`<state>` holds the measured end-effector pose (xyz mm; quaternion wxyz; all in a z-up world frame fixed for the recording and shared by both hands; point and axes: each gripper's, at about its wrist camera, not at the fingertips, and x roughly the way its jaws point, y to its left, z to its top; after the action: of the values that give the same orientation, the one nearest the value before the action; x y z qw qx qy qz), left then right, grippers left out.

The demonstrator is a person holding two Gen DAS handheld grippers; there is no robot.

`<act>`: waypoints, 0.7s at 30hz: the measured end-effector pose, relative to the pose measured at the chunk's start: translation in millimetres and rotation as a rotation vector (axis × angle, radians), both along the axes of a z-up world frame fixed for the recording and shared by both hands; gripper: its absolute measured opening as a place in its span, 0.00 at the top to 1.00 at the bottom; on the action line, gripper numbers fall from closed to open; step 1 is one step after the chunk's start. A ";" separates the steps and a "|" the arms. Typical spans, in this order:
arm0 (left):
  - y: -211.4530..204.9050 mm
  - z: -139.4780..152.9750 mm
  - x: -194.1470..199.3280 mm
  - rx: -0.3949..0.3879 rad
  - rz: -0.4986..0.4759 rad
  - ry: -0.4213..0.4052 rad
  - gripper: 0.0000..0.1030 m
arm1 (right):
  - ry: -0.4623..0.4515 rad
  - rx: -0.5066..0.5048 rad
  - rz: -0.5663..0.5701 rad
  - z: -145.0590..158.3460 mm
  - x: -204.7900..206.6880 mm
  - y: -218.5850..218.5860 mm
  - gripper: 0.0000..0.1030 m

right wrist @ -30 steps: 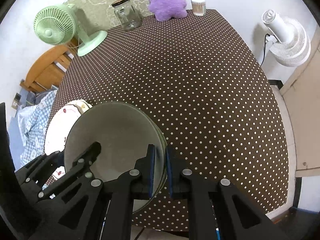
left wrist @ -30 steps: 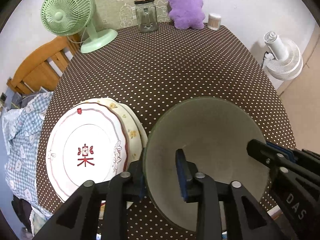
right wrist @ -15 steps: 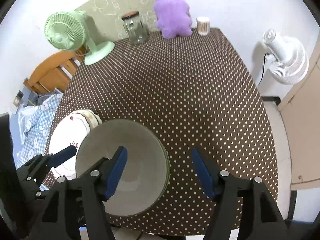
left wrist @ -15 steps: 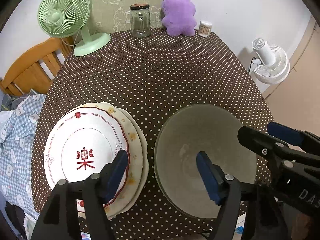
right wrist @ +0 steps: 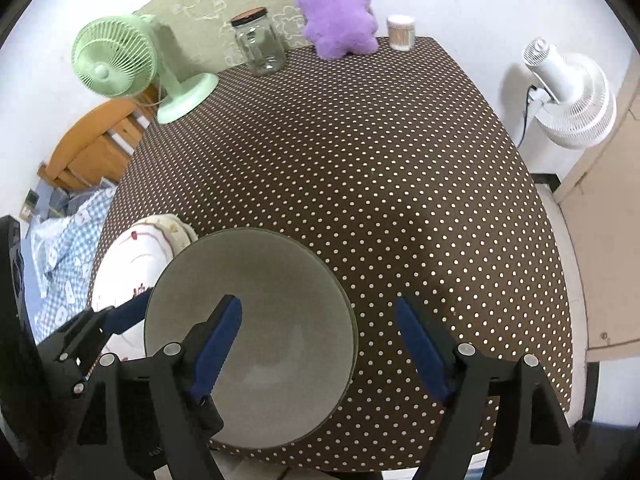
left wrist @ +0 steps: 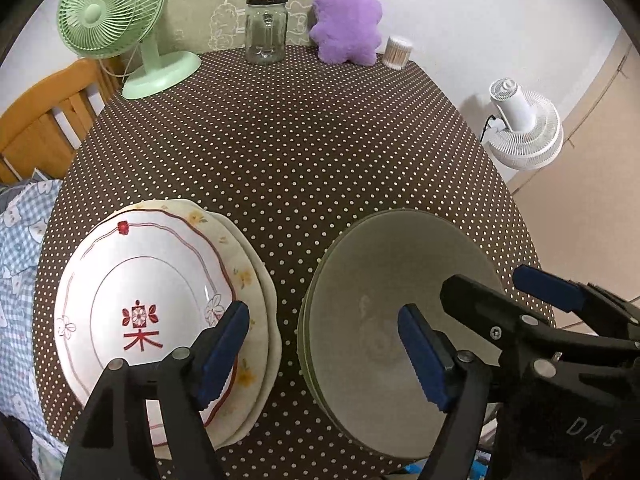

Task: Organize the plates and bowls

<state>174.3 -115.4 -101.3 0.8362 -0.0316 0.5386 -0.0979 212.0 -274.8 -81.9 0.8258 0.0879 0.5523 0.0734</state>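
Brown polka-dot cloth covers the worktop (left wrist: 320, 152), and my dishes sit at its near edge: a stack of plates (left wrist: 160, 312) on the left and a grey-green bowl (left wrist: 396, 320) just beside it on the right, close but apart. I count two plates for certain, a white one with a red character on top of a cream one with yellow flowers; a third rim may lie under them, but I cannot tell. The bowl shows a doubled rim on its left side, so I judge it to be two bowls nested, though only one interior is visible. Both claws have just been opening: my left claw (left wrist: 324, 352) is released with one pad over the plates and the other over the bowl's inside, and my right claw (right wrist: 320, 352) is released, straddling the bowl's right rim without pressing it. I judge the bowl-stacking step done, with the release finishing. Next I would lift both claws clear without nudging a rim, then look for any dish left unsorted; none shows elsewhere.
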 end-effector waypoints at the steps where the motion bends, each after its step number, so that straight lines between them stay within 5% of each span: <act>1: -0.1 -1.3 0.4 -0.005 -0.001 0.000 0.27 | 0.000 0.002 -0.012 -1.1 0.2 -0.6 0.20; 12: -7.9 -26.7 13.3 -0.051 -0.081 0.074 0.42 | 0.080 -0.029 -0.132 -24.0 2.9 -4.1 0.20; 21: -10.2 -32.5 11.6 -0.033 -0.098 0.090 0.45 | 0.116 0.010 -0.147 -40.6 7.8 -3.6 0.20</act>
<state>185.9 -125.6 -133.7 0.8047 -0.0235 0.5750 -0.1461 219.8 -278.4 -122.5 0.7950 0.1364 0.5910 0.0100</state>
